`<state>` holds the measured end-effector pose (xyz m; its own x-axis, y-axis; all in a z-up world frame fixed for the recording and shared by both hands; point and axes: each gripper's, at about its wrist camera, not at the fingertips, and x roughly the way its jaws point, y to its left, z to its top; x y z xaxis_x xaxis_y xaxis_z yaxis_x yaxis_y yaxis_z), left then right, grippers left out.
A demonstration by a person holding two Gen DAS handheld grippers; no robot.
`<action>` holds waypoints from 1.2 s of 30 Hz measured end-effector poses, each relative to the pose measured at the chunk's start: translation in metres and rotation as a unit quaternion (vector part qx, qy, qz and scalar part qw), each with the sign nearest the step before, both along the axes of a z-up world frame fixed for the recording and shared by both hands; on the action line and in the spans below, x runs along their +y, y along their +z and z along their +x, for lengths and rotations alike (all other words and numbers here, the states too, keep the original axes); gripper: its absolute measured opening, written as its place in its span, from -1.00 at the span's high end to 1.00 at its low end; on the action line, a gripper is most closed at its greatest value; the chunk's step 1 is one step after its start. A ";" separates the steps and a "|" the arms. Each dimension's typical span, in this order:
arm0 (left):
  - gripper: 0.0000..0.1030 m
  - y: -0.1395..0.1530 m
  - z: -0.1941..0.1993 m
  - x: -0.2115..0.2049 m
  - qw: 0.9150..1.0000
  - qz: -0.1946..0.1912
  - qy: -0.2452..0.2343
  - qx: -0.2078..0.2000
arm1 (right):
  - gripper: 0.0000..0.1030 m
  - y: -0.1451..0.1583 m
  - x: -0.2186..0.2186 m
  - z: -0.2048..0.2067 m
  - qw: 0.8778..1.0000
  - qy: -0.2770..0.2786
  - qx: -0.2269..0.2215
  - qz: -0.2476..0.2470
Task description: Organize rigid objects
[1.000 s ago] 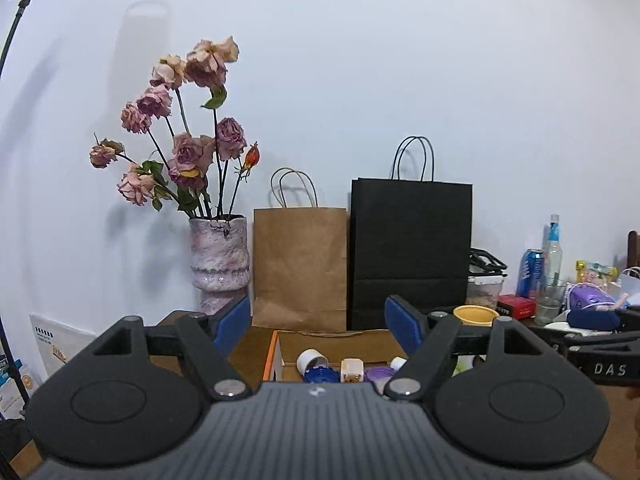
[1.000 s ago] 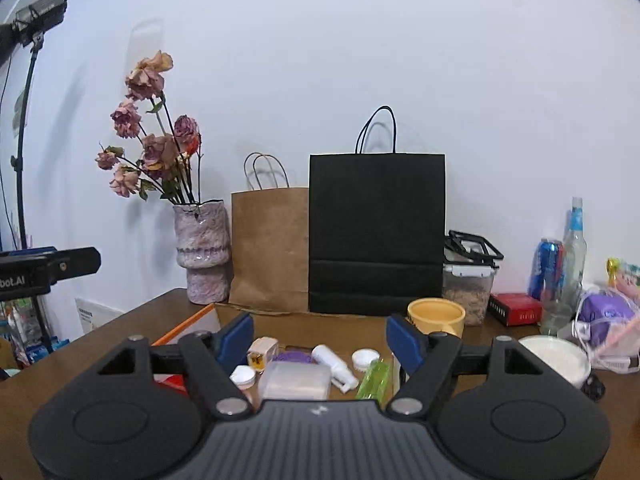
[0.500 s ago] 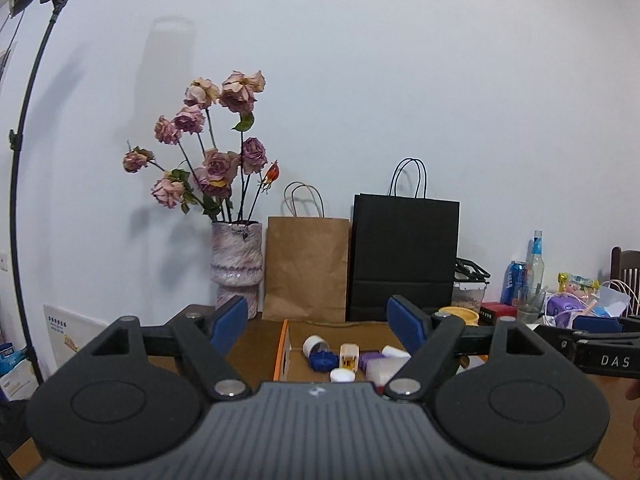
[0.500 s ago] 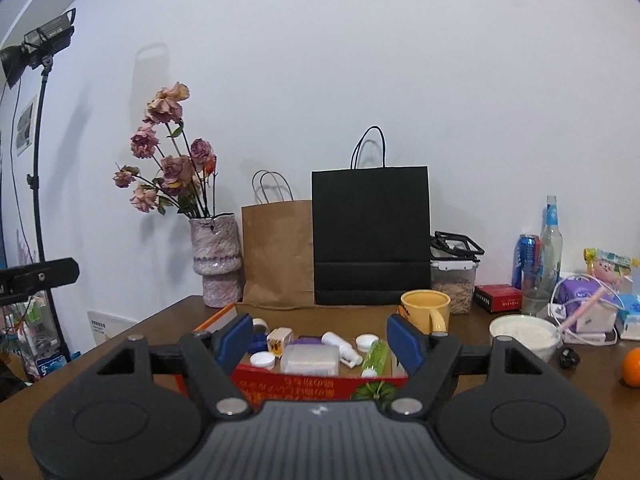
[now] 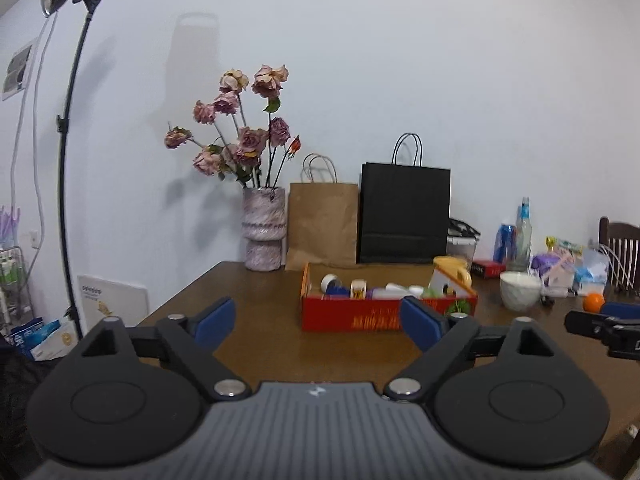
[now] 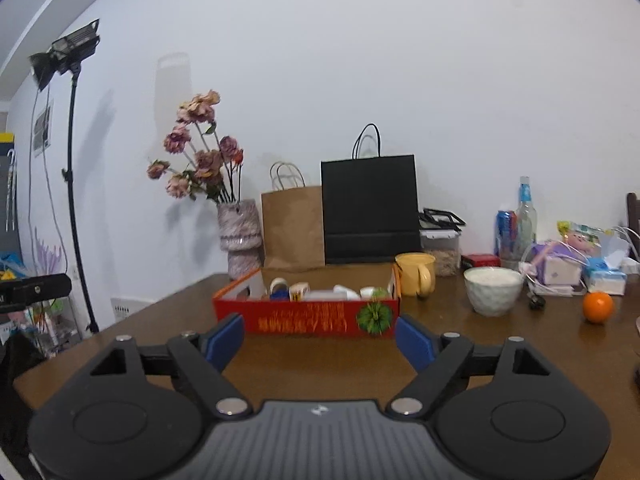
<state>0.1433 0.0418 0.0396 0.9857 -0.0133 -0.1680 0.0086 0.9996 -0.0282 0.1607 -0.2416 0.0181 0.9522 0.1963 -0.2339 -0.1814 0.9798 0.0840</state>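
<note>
Red cardboard, open at the top: the box [image 5: 384, 312] sits on the brown table [image 5: 260, 344] in front of the paper bags, and the small items in it [image 6: 320, 294], a few bottles, caps and little cartons, look gathered already. A yellow mug [image 6: 416, 274] stands just beside its right end, with a white bowl [image 6: 494, 290] and an orange [image 6: 597, 307] further right.

Both tools are well short of the box. The left gripper [image 5: 320, 322] has its jaws wide apart with nothing between them, and so does the right gripper [image 6: 320, 338]; both have just been opening further.

Against the earlier pictures, the box has shrunk from a close view of its contents to a whole box seen across bare tabletop, so both hands have pulled back from it, and the lamp stand [image 5: 68, 160] now shows at the left.

The risk from here is modest. If this is the end, a hand swinging away low on the right side could clip the mug or bowl. If more sorting remains, a fresh reach over the front wall could snag it and push the light box along the table.
</note>
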 end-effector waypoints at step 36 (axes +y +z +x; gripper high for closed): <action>-0.98 -0.031 -0.155 -0.034 0.998 0.041 -0.002 -0.053 | -0.70 -0.015 0.017 -0.174 1.000 0.003 -0.030 -0.003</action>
